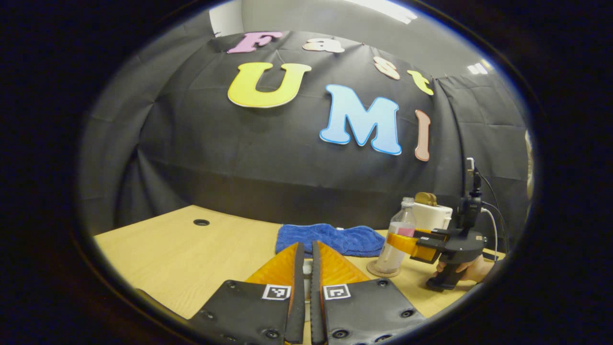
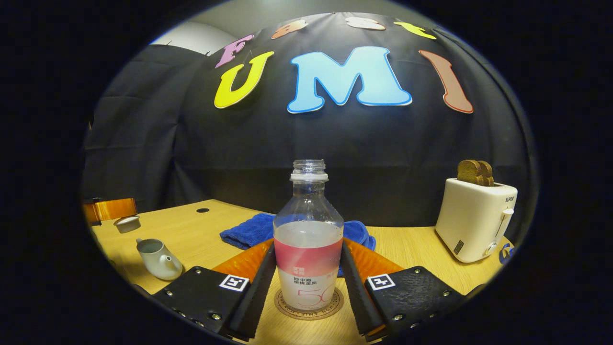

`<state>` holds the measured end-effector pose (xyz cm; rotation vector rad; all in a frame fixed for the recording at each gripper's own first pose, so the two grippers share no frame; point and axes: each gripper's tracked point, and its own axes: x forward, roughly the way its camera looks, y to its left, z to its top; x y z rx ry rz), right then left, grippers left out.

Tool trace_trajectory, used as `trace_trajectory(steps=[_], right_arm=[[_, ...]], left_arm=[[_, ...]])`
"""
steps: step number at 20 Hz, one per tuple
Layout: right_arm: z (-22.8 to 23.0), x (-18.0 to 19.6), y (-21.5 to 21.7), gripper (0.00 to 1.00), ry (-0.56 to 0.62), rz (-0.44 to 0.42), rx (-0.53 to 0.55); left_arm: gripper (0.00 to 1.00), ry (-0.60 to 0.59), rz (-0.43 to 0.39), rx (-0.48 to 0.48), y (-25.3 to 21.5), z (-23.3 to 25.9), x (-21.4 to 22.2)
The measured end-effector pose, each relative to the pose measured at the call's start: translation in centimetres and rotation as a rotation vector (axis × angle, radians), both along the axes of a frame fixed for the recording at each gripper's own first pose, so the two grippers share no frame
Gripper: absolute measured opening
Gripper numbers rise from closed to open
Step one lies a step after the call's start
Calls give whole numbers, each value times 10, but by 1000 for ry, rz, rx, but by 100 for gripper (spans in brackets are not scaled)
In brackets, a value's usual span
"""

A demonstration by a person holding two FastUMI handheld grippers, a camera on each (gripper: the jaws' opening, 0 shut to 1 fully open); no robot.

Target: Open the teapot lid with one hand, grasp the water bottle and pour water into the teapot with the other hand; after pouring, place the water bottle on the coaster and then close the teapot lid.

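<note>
Right gripper view showed the right gripper (image 2: 306,282) low over the wooden table (image 2: 407,249), its two fingers standing either side of the water bottle (image 2: 308,239). The bottle stood upright and uncapped on the round coaster (image 2: 287,306). Whether the fingers actually pressed its sides or only flanked them, I could not tell. Behind the bottle lay a blue cloth (image 2: 246,230). Off to the left sat the teapot (image 2: 158,258), open at the top, and farther back its lid (image 2: 127,223) was held up clear of the pot beside the tip of the left gripper (image 2: 109,209). To the right, a white toaster (image 2: 474,218) stood near the table's edge with brown toast (image 2: 474,172) poking from its slot.

Left gripper view showed its own fingers drawn close together at the bottom, a small pale piece just visible between their tips; the lid's grip there was too hidden to confirm. Beyond them lay the blue cloth, then the bottle on the coaster with the right gripper reaching to it, a hand (image 1: 471,269) on that gripper's handle. The toaster stood behind the bottle.
</note>
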<state>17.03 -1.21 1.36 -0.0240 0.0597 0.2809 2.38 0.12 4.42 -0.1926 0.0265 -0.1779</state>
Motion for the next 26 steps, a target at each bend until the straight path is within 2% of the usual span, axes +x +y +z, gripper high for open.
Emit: trace_trajectory(steps=[3, 6, 10, 20, 26], right_arm=[[-4, -4, 0, 77, -22, -33, -56], [16, -8, 6, 80, -113, -29, -97], [36, -13, 6, 80, -162, -27, -55], [31, -6, 0, 80, -140, -40, -21], [47, -16, -5, 80, -183, -40, 9]], left_arm=[[11, -6, -3, -4, -2, 2, 1], [11, 3, 6, 10, 1, -5, 2], [11, 20, 1, 23, -4, -13, 7], [11, 60, -4, 42, -7, -30, 15], [11, 86, 10, 74, -6, -43, 22]])
